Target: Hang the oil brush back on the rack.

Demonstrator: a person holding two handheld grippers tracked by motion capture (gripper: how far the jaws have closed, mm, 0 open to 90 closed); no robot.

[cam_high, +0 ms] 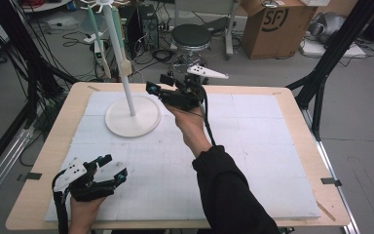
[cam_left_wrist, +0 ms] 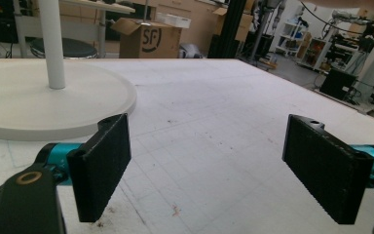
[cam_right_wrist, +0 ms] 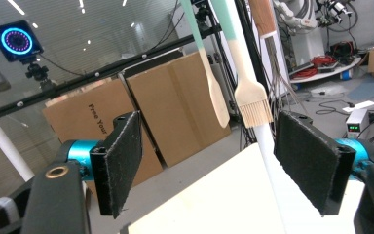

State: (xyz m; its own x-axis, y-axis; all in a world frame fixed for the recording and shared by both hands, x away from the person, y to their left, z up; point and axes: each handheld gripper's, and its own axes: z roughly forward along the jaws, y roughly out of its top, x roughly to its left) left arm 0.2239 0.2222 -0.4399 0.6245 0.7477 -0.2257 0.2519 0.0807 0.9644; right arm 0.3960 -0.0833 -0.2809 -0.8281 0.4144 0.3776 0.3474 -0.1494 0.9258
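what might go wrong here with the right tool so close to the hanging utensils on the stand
1. The open right tool sits beside the stand's pole; a sideways bump might tip the stand on its round base.
2. The brush and wooden spatula hang freely ahead of the tool, so closing on one could set both swinging or knock one off its hook.

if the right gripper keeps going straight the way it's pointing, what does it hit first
Most likely the white pole of the utensil stand, which rises between the open jaws of the right gripper, with the brush and wooden spatula hanging just above that line. Depth is hard to judge, so it might pass beside the pole.
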